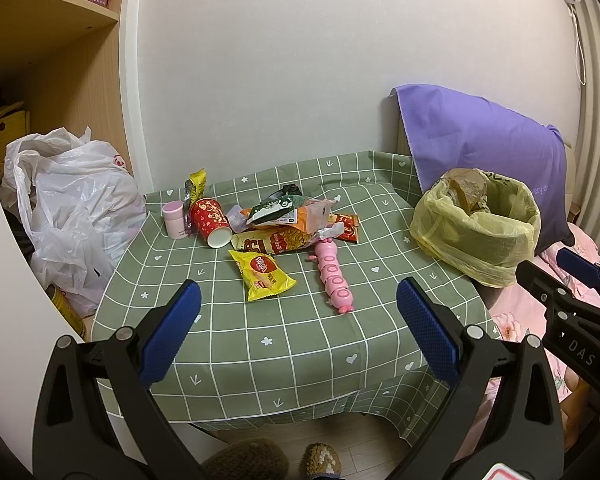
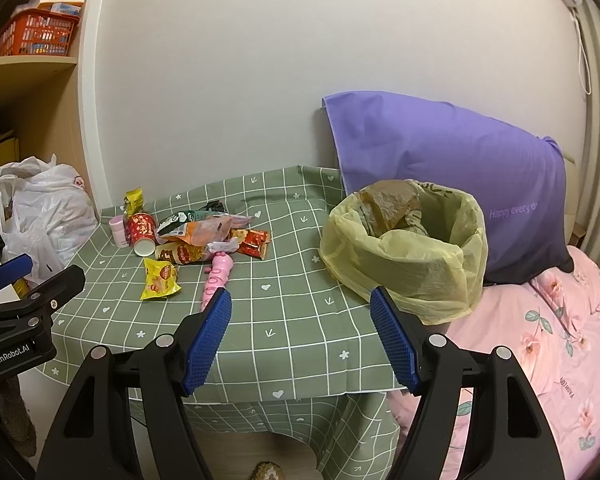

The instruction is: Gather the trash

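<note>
Across the frame's centre, snack wrappers (image 1: 276, 228) are lying piled on the green checked tablecloth (image 1: 284, 344), while the left gripper (image 1: 298, 320) and right gripper (image 2: 300, 332) are hovering wide apart, holding nothing, the yellow-lined bin (image 2: 412, 256) sitting right.

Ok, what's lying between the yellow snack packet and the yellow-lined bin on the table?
Only the pink caterpillar toy lies between the yellow snack packet and the yellow-lined bin; otherwise bare green tablecloth. Both views show it.

left gripper (image 1: 298, 336) jaws apart, above table (image 1: 292, 360) near edge | wrapper pile (image 1: 284, 224), red cup (image 1: 212, 222) tipped, toward far-left corner | pink toy (image 1: 334, 280) mid-table | yellow-lined bin (image 1: 480, 228) right edge
</note>
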{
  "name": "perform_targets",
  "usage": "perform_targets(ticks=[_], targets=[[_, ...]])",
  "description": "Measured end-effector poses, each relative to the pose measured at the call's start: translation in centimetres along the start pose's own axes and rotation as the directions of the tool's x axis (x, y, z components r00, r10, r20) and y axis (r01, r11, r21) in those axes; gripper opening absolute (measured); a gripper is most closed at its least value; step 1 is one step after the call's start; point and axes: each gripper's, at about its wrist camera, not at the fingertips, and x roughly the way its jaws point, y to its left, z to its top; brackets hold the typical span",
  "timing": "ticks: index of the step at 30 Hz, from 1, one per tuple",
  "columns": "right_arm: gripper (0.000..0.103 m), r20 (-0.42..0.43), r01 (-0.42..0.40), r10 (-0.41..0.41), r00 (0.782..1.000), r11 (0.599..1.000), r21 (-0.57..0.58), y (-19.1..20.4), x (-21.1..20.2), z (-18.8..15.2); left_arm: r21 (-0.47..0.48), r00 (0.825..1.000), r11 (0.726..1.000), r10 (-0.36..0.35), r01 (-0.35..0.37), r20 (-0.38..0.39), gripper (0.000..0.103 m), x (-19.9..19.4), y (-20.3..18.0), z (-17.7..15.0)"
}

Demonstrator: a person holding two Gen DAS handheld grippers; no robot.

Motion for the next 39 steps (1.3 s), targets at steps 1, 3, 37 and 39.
perform_targets(ticks=[1,3,37,39], targets=[[0.068,0.001,0.0,0.0,1.0,1.0,0.0,0.0,0.0,0.0,0.0,1.0,1.0,0.0,0.0,0.001,0.094,0.0,0.1,0.0],[0.068,0.001,-0.001,0.001,1.0,1.0,-0.001,0.0,0.0,0.0,-0.001,1.0,1.0,-0.001,0.001,0.0,0.094,0.0,0.0,0.0],[0.068,-0.042,-0.045,0.044,0.998,0.998,-0.039,-0.2,9.7,2.9,-0.073,0.998,0.996,0.052,-0.055,-0.044,0.094,9.5,5.2,2.6],[0.068,-0.054,-0.065,0.063,0.997,0.997,-0.044,0.2,11.4,3.5,-0.073,0.997,0.996,0.052,-0.056,-0.052,0.094,10.7,5.8,2.9]])
